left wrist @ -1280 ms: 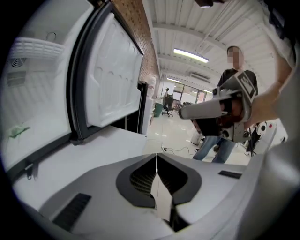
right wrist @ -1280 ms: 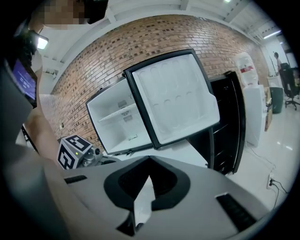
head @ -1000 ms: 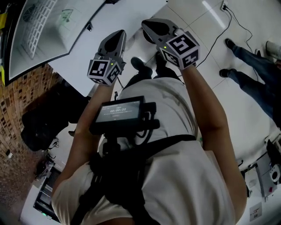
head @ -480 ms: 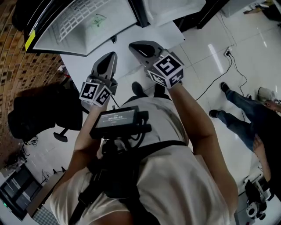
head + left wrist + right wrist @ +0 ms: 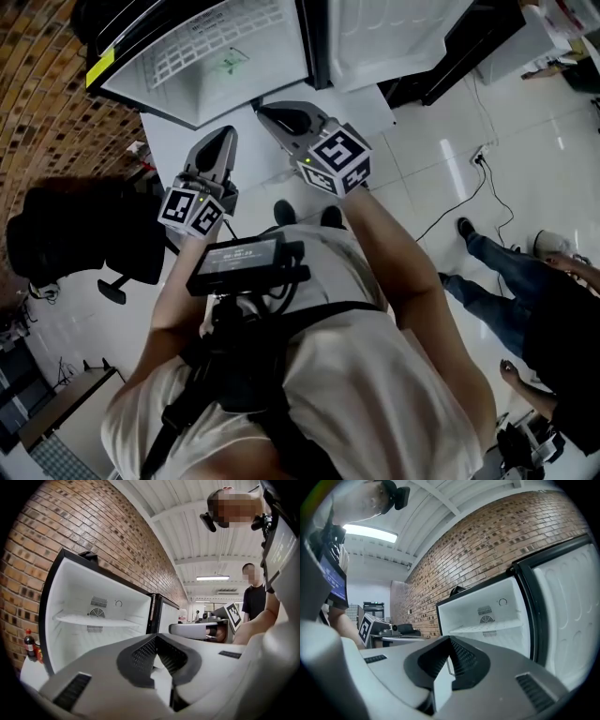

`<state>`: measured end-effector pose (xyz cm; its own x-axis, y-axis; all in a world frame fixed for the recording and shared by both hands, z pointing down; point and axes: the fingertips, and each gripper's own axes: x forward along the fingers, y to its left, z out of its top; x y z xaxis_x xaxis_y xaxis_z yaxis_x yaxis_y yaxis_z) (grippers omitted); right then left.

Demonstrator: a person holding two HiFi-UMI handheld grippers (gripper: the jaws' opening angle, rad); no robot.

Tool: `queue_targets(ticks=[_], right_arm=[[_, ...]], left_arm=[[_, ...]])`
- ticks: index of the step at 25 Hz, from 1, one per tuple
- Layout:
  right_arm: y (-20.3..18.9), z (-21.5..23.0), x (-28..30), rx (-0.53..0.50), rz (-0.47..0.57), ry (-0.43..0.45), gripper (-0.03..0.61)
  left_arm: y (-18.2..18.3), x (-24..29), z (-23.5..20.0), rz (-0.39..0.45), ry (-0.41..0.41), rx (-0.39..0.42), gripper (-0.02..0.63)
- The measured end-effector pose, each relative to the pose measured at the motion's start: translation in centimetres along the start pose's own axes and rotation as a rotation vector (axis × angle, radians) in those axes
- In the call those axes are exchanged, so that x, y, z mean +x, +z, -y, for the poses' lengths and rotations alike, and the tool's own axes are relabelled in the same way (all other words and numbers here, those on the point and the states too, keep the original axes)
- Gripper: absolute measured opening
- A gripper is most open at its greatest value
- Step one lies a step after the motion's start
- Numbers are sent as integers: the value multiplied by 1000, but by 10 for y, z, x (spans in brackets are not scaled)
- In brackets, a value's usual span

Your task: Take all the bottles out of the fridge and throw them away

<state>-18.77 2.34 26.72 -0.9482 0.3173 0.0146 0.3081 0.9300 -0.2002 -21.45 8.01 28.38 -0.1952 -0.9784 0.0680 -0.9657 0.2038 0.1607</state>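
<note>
Left gripper (image 5: 217, 141) and right gripper (image 5: 273, 112) are both shut, empty; open one's jaws before reaching for the dark bottle (image 5: 29, 644) at the open fridge's (image 5: 93, 592) left edge

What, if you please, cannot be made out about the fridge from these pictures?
Fridge, lower part: both gripper views, hidden behind the shut left gripper and right gripper.
Fridge interior: head view, cut off by the top edge.
Bottle beside the fridge: left gripper view, too small to read.
</note>
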Motion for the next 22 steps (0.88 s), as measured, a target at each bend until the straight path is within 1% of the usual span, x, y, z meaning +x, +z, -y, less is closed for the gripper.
queue_targets(ticks=[6, 12, 16, 22], right_arm=[[10, 2, 3, -8, 11, 4, 2], [7, -3, 16, -5, 12, 8, 2], [7, -1, 19, -4, 11, 0, 2], [13, -1, 20, -13, 16, -14, 2]], left_arm=[[11, 7, -2, 22, -10, 3, 0], [11, 1, -13, 10, 3, 18, 0], [12, 0, -18, 24, 0, -2, 3], [20, 5, -19, 30, -14, -1, 3]])
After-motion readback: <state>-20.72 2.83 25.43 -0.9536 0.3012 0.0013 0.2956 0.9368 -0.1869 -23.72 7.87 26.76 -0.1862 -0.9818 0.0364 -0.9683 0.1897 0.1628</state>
